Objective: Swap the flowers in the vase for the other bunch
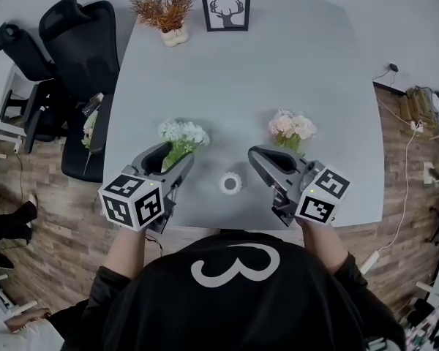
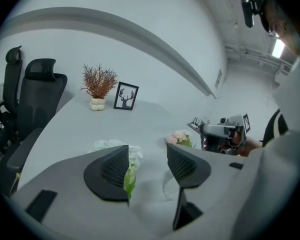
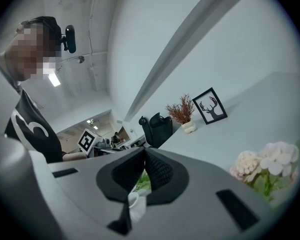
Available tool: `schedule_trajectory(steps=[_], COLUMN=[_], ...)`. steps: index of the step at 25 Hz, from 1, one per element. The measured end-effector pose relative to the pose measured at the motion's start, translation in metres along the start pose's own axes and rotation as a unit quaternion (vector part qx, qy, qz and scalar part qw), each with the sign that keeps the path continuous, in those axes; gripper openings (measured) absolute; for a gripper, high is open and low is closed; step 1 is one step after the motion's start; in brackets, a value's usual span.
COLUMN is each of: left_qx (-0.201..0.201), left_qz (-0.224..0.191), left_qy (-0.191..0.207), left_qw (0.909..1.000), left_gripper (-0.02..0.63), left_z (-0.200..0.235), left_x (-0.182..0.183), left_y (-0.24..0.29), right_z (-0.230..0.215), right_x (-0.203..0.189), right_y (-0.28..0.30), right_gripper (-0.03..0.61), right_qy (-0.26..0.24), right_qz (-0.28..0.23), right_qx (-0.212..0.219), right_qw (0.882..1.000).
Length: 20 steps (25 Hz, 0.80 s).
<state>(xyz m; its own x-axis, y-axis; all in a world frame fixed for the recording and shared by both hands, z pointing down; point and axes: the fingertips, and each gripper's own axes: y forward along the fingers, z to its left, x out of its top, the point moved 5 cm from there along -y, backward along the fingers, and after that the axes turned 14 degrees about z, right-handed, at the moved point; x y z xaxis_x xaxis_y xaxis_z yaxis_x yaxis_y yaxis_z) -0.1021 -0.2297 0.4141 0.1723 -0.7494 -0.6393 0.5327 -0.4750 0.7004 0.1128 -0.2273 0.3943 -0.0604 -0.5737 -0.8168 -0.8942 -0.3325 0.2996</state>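
- Standing at a grey desk [image 1: 278,72], a person holds a hand-held gripper in each hand, both low and close to the desk's near edge.
- The left hand-held gripper [image 1: 177,154] has its jaws apart. Its own view shows a clear gap between the two ribbed pads, and neither pad presses on anything.
- A white bunch [image 1: 184,133] of flowers lies on the desk just beyond the left hand-held gripper. Its blooms point away from the person and its green stems run back toward the gap. One leaf hangs against the inner edge of the jaw on the left of that view.
- The right hand-held gripper [image 1: 256,153] is closed, with its pads meeting and nothing clamped between them. The green and white seen through the slit below the tips lie beyond the jaws.
- A pink bunch [image 1: 292,127] lies on the desk just beyond the right hand-held gripper's tips and to their right, apart from them.
- A small white vase [image 1: 231,183] stands upright on the desk between the two grippers. It is nearer the person than either bunch, and neither gripper touches it.
- At the desk's far edge, a dried plant [image 1: 166,7] in a pale pot stands beside a framed deer picture [image 1: 225,9].
- Black office chairs [image 1: 77,39] stand off the desk's left side.
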Motion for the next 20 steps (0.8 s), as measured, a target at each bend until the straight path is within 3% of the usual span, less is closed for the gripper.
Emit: schedule_trajectory(steps=[8, 16, 20], left_qx=[0.060, 0.082, 0.084], left_qz=[0.040, 0.118, 0.134], left_qy=[-0.053, -0.042, -0.053], left_qw=[0.9960, 0.9888, 0.9860], left_gripper=[0.315, 0.333, 0.333], left_z=[0.043, 0.065, 0.075], left_x=[-0.011, -0.020, -0.026], left_y=[0.028, 0.061, 0.072], right_z=[-0.021, -0.033, -0.037], right_x=[0.000, -0.004, -0.004], right_y=[0.003, 0.003, 0.000], right_gripper=[0.009, 0.009, 0.009], right_qy=[0.007, 0.034, 0.042], right_qz=[0.016, 0.023, 0.024], right_qx=[0.004, 0.021, 0.021], right_qw=[1.000, 0.999, 0.999])
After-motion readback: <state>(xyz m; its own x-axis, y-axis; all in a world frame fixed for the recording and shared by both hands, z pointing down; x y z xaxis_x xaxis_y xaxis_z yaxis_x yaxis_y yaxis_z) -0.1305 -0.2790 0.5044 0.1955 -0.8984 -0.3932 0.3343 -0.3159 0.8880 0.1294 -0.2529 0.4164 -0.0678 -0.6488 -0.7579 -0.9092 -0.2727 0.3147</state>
